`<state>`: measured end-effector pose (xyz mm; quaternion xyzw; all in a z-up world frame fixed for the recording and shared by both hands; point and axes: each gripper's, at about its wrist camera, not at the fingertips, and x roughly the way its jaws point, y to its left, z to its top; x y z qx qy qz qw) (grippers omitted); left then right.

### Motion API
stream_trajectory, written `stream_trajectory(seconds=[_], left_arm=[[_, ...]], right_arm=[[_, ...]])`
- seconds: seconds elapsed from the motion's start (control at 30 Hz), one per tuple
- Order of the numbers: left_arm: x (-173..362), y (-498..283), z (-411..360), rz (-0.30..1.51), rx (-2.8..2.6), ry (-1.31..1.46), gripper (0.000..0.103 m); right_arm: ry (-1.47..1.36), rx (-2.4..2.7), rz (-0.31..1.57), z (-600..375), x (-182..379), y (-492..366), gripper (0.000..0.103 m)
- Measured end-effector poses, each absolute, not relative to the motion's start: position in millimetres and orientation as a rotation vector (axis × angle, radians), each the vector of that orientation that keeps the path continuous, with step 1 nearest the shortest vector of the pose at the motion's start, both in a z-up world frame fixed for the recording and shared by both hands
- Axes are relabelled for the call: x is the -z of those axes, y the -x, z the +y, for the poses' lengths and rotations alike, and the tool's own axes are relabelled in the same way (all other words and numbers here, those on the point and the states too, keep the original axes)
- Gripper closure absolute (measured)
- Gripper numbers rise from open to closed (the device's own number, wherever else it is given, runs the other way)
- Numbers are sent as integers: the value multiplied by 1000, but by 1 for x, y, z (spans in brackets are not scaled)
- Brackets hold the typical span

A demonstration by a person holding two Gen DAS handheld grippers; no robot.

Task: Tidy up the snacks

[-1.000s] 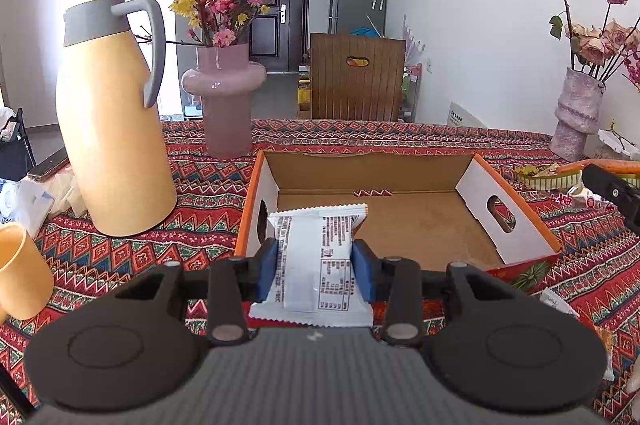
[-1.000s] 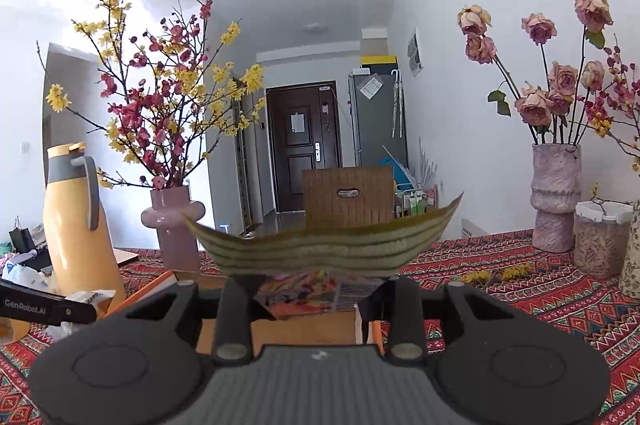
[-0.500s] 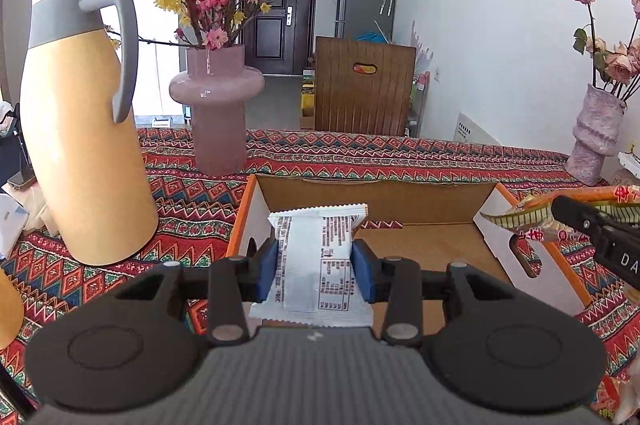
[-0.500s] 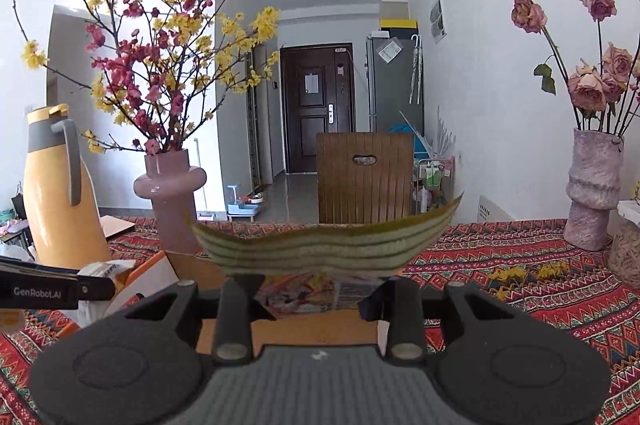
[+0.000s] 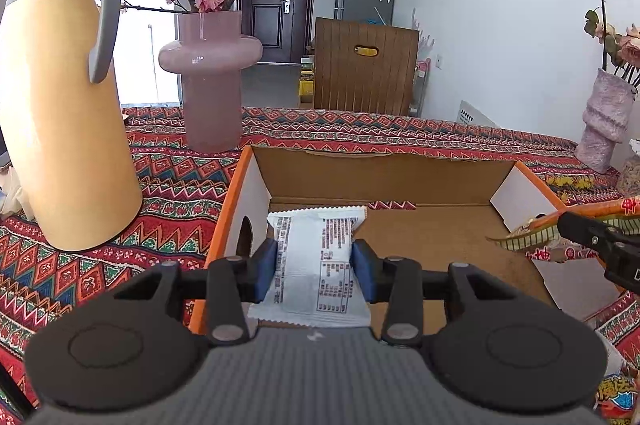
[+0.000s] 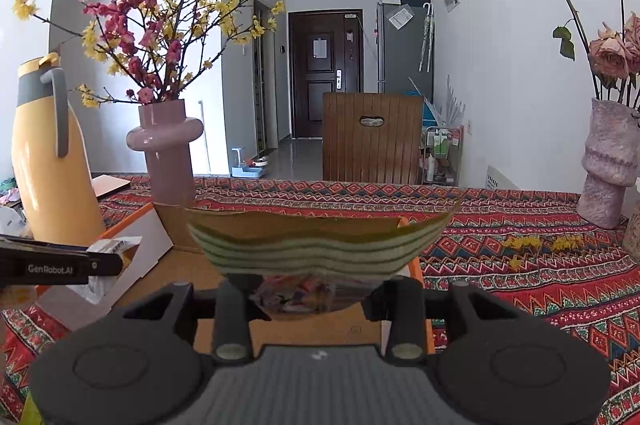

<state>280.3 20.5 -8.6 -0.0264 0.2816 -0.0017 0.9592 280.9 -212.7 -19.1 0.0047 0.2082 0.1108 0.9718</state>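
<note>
The patterned surface (image 5: 168,181) carries an open cardboard box (image 5: 400,169) with orange edges, and both snacks are over it: this looks like the drop-off step.

The left hand-held gripper (image 5: 314,267) has a white wrapped snack (image 5: 314,257) between its blue pads (image 5: 267,267), above the box's near-left corner. Its jaws are opening, though the pads look as if they touch the wrapper's sides. The packet's long axis runs away from the camera, its crimped end pointing at the far wall of the box.

The right hand-held gripper (image 6: 316,291) has a striped green snack bag (image 6: 320,245) between its fingers, over the box's right side; its jaws are opening too, and the bag hides the pads, so I can't tell whether they press it. The bag's long axis lies crosswise, left to right.

Next, I judge, both need to release fully and back away.
</note>
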Motion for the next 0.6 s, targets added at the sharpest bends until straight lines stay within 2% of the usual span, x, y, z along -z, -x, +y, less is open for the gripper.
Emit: stream_trajectory(seconds=[0.07,0.13,0.17,0.2,0.23,0.27,0.47,0.6], left_arm=[[7,-276,21,551,4,58,43],[4,-270,21,514,-5,60,15],[2,-266,21,494,-6,62,11],[-1,-264,22,478,-5,67,3],[-2,-262,22,468,-3,72,0],[-3,-260,22,463,-5,72,0],[-4,-259,22,464,0,77,0],[-5,-257,23,458,-2,83,0]], right_arm=[[-16,-220,418,-214,20,-280,45],[-25,-219,409,-216,19,-277,39],[-29,-220,405,-217,19,-276,31],[-30,-219,400,-218,19,-275,25],[-32,-215,393,-219,18,-273,14],[-34,-212,384,-220,17,-272,8],[-39,-235,361,-222,14,-266,1],[-45,-237,362,-224,14,-266,0]])
